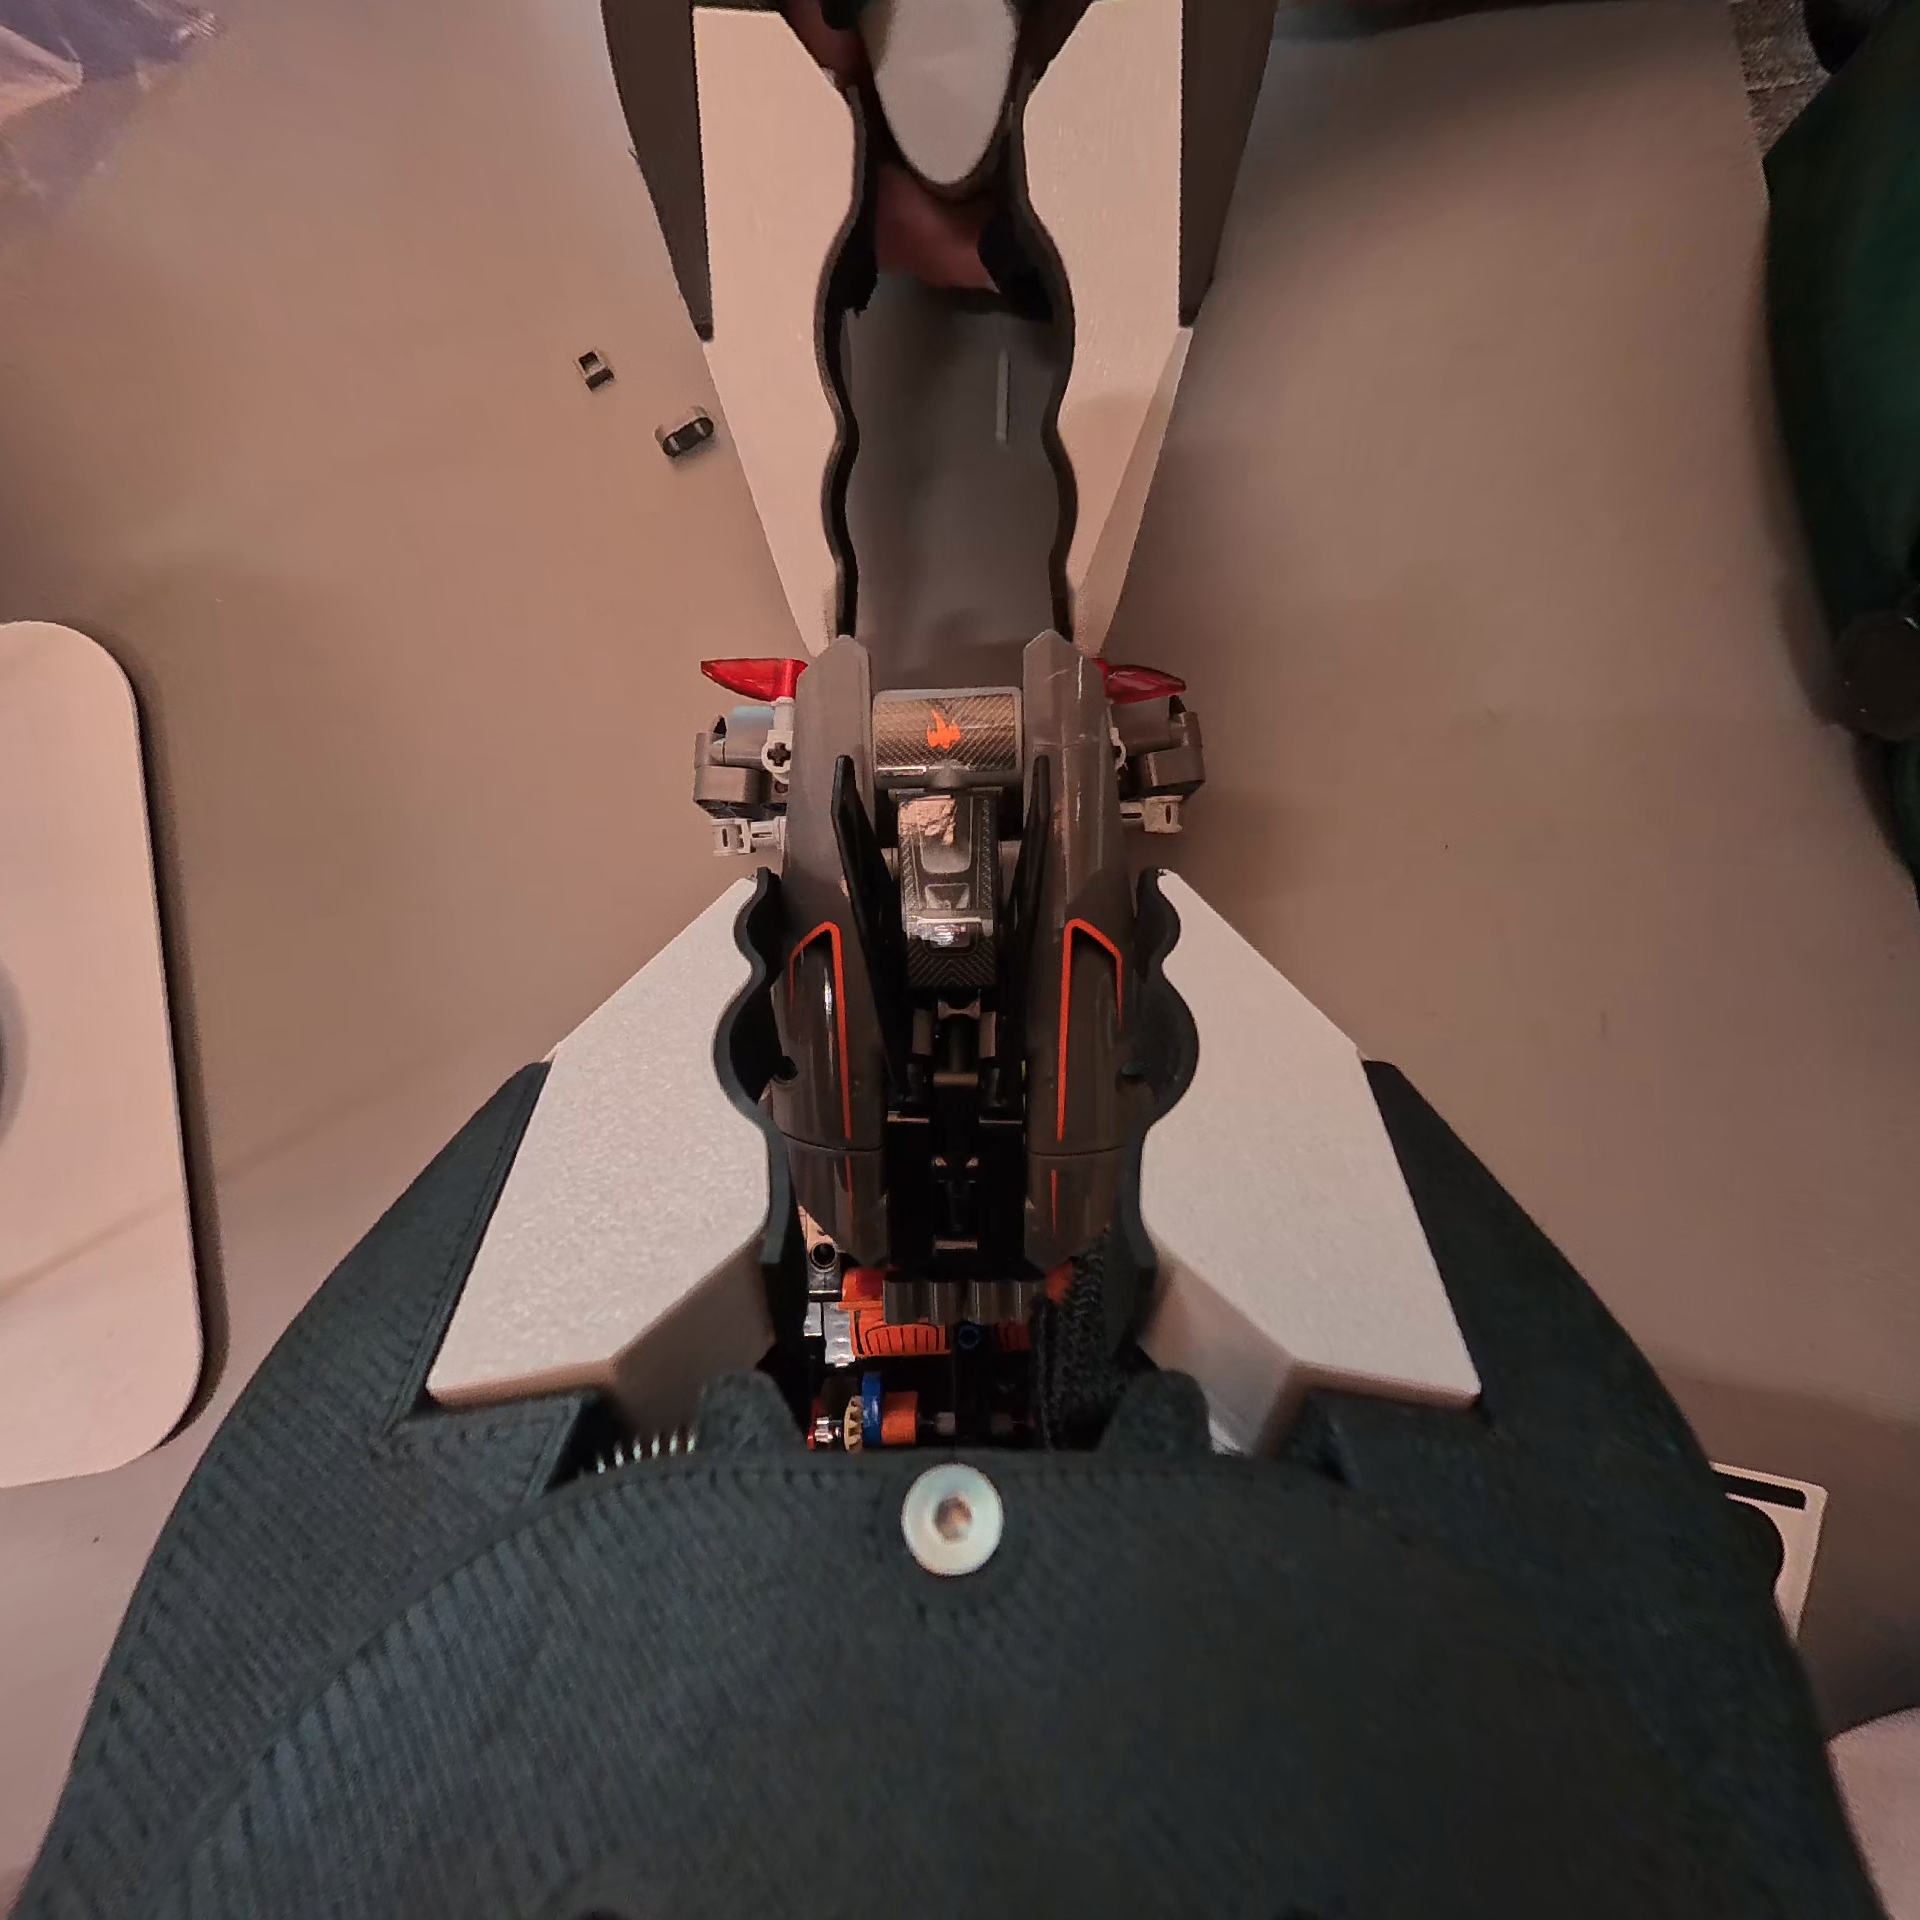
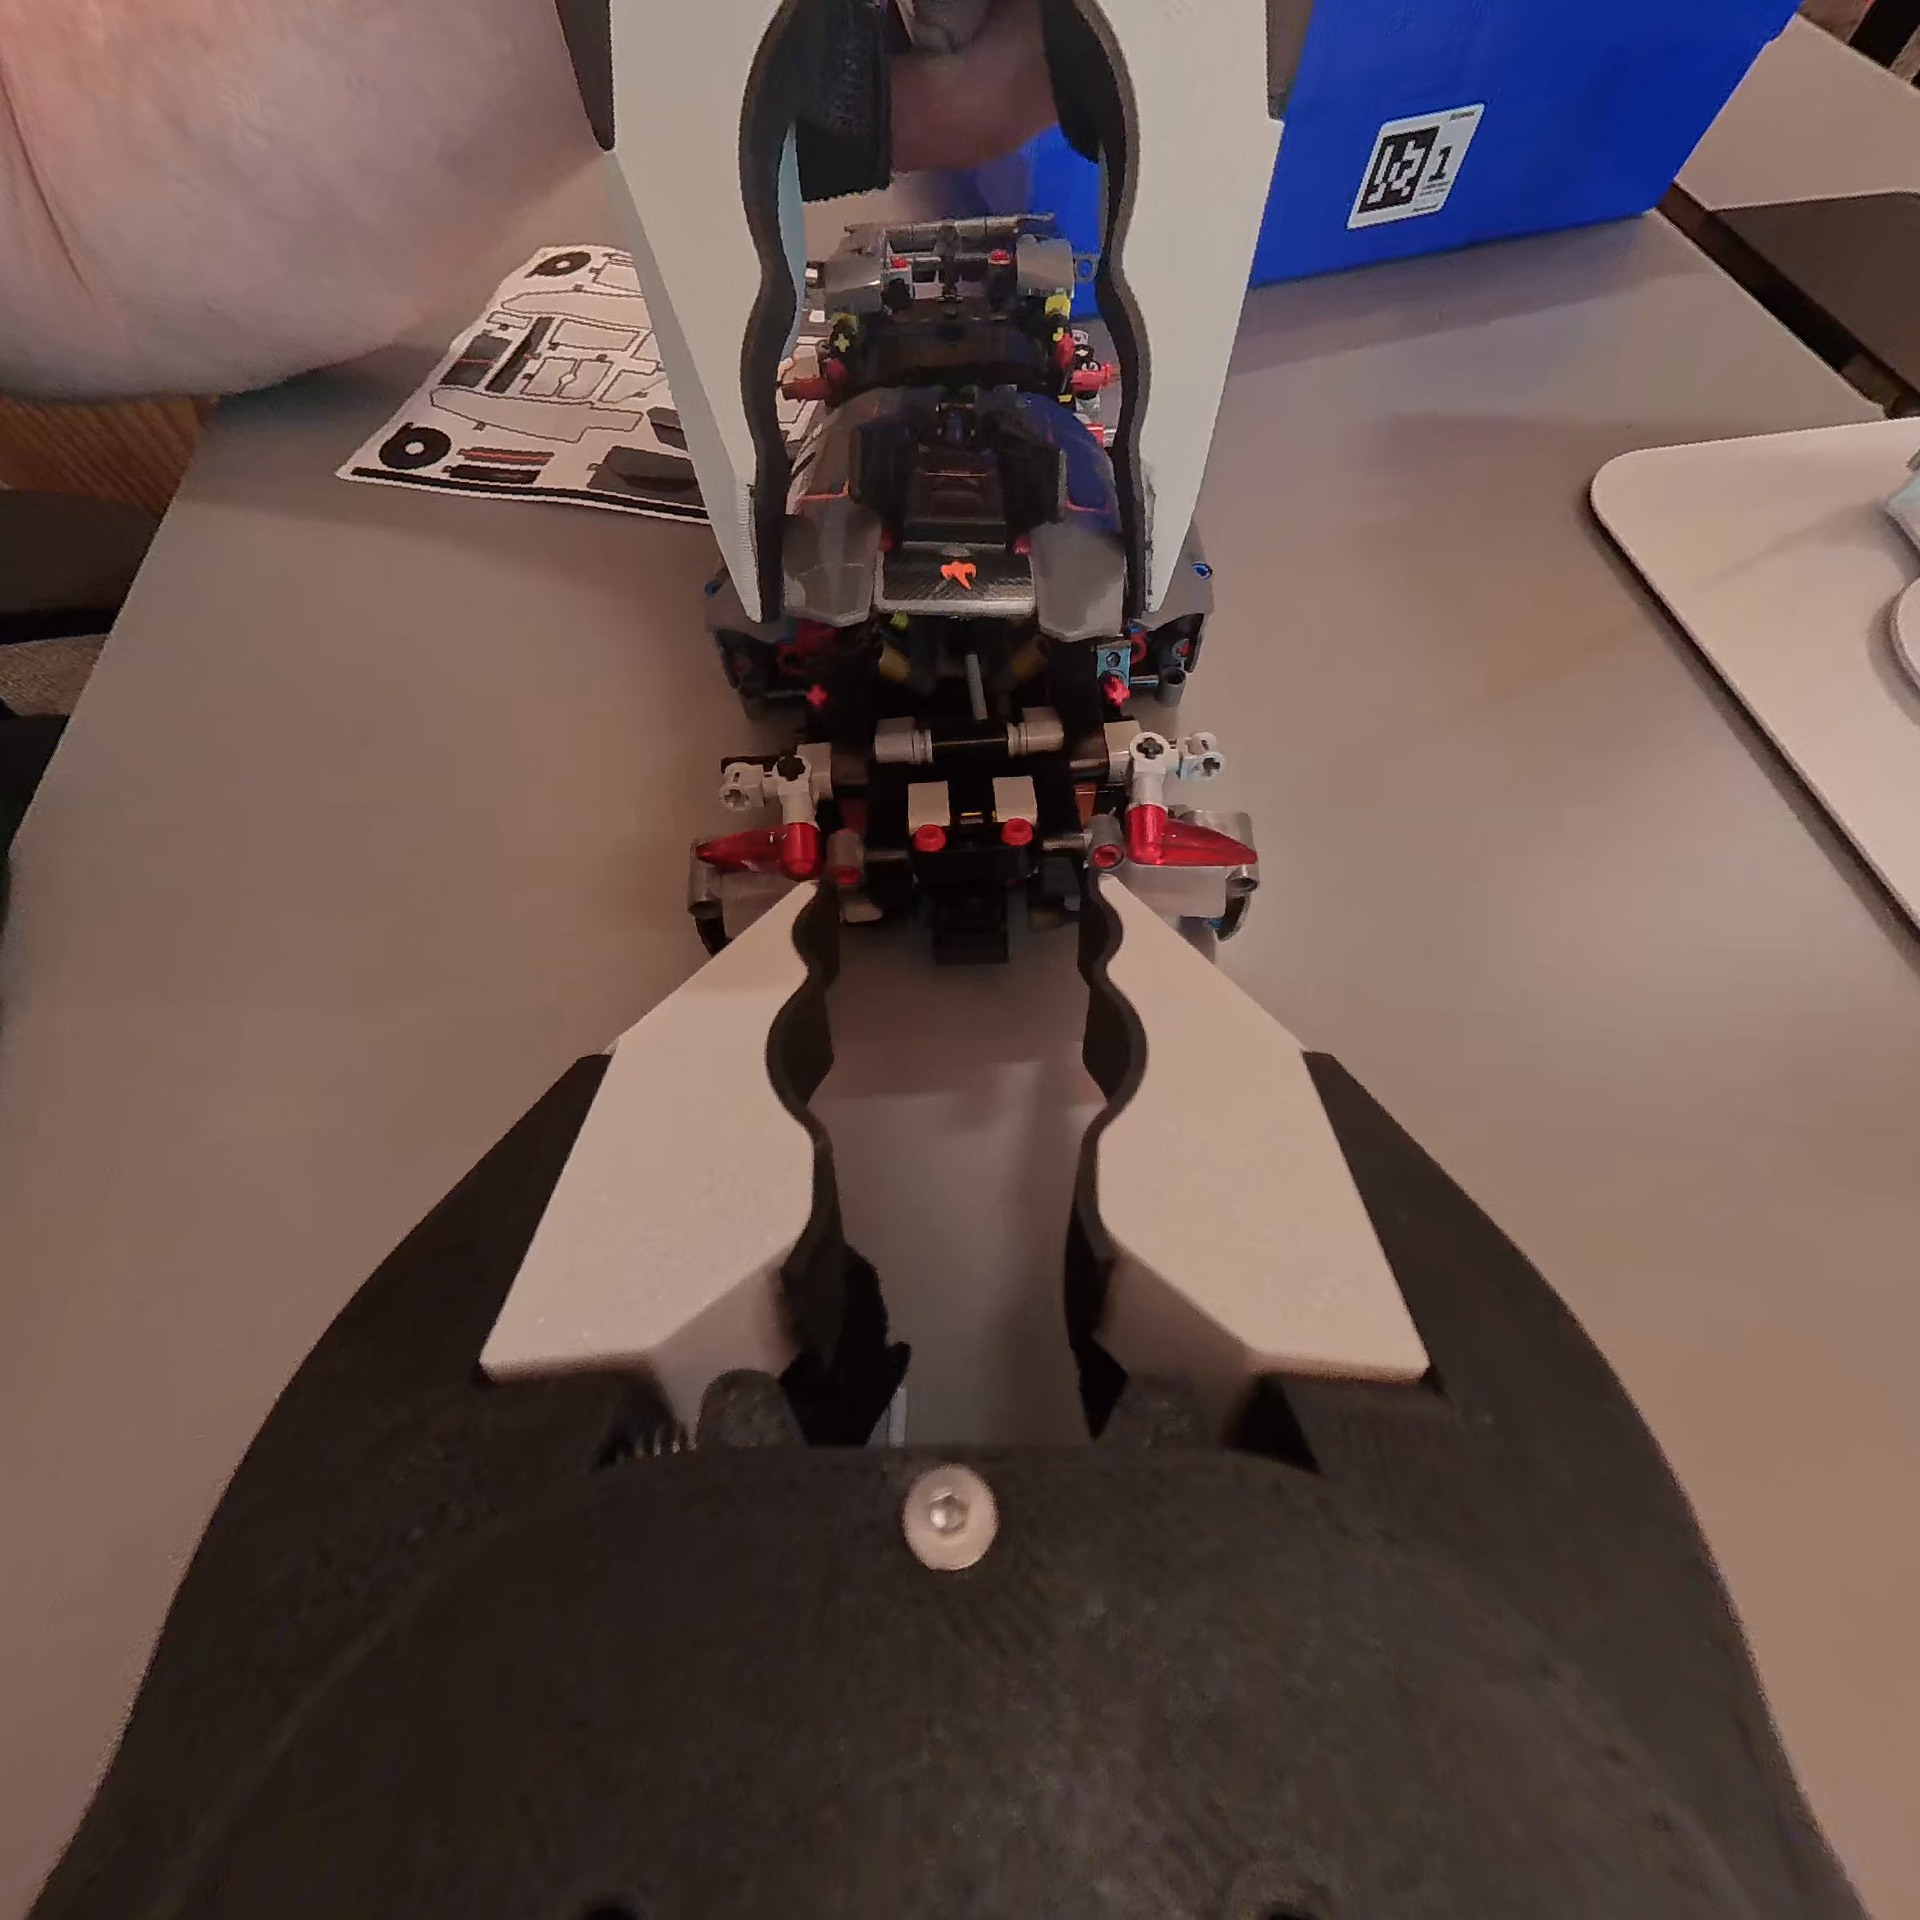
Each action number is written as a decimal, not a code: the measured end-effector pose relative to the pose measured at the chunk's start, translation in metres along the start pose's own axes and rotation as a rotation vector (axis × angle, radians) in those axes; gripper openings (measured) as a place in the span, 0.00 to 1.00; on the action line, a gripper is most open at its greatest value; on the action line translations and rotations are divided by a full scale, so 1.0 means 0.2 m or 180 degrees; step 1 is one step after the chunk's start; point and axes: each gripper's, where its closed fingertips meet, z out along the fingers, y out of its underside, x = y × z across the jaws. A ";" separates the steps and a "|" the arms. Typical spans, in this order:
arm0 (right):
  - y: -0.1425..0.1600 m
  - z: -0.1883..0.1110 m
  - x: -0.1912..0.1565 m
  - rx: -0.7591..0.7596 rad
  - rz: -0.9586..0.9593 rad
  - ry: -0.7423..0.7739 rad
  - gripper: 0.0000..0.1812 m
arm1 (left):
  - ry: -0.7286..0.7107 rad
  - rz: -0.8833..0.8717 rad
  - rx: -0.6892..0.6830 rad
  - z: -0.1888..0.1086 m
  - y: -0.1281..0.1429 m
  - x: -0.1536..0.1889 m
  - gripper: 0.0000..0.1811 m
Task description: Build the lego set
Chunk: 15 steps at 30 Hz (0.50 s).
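A grey lego car (image 1: 951,935) with orange lines and red rear lights rests on the grey table (image 2: 312,831). My left gripper (image 1: 956,894) is shut on the car's body, one finger on each side panel. In the right wrist view the left gripper (image 2: 956,571) reaches in from the far side over the car (image 2: 966,727). My right gripper (image 2: 961,904) is open, its tips flanking the car's rear end by the red lights. I cannot tell whether they touch it. The right gripper also shows at the top of the left wrist view (image 1: 956,623).
A sticker sheet (image 2: 540,416) lies at the far left. A blue box (image 2: 1507,125) with a marker tag stands behind the car. A white tray (image 2: 1766,582) sits to the right. Two small dark lego pieces (image 1: 686,431) lie loose on the table. Spacing between my two grippers at the tips: around 5 centimeters.
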 end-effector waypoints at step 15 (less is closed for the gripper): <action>-0.03 0.00 -0.01 0.0143 0.0008 -0.0008 0.22 | -0.0017 -0.0018 0.0004 -0.01 0.01 0.00 0.36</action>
